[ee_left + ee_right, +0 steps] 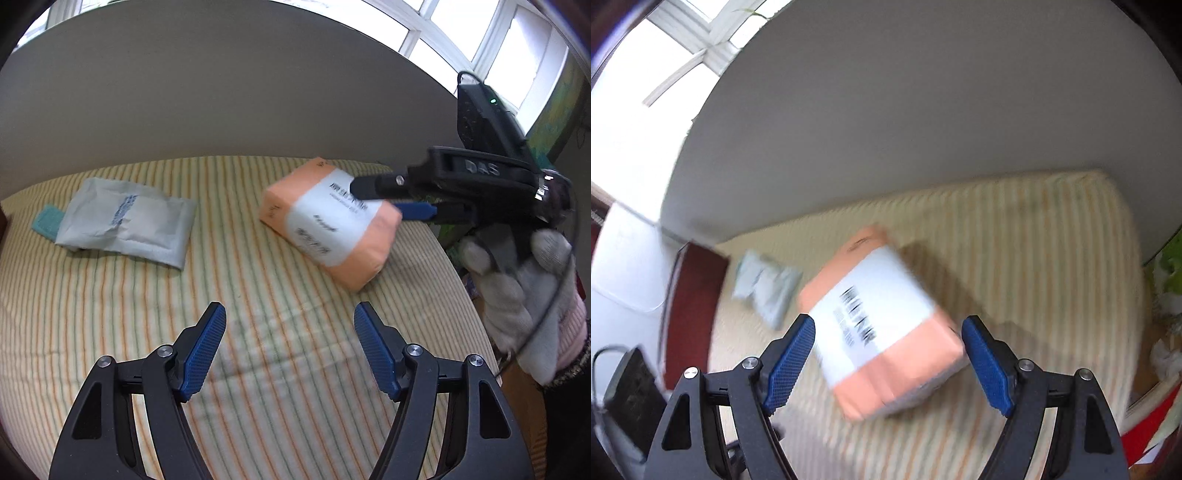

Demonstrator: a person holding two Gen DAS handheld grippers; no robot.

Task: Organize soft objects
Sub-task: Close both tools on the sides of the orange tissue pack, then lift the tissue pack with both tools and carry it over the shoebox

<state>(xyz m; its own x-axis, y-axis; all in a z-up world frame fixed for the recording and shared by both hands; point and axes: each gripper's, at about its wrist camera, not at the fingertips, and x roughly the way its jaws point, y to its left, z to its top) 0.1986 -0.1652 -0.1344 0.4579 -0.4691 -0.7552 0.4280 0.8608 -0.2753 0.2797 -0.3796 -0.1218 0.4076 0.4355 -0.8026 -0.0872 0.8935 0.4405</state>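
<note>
Between my right gripper [888, 332]'s wide-open fingers sits the orange pack [882, 328], long axis running away from me; left gripper [290, 325] hangs open, empty, farther off.

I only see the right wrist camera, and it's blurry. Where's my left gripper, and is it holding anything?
Observer: The left gripper is open and empty. It hovers over the striped sheet, short of the orange pack.
Operator: Anything beside the grey pouch?
Observer: Yes. A teal item pokes out from behind the grey pouch at its left end.
Operator: How does my right gripper sit on the pack?
Observer: The right gripper has one black finger across the pack's top edge and its blue pad at the pack's right side. Blur hides whether they touch.
</note>
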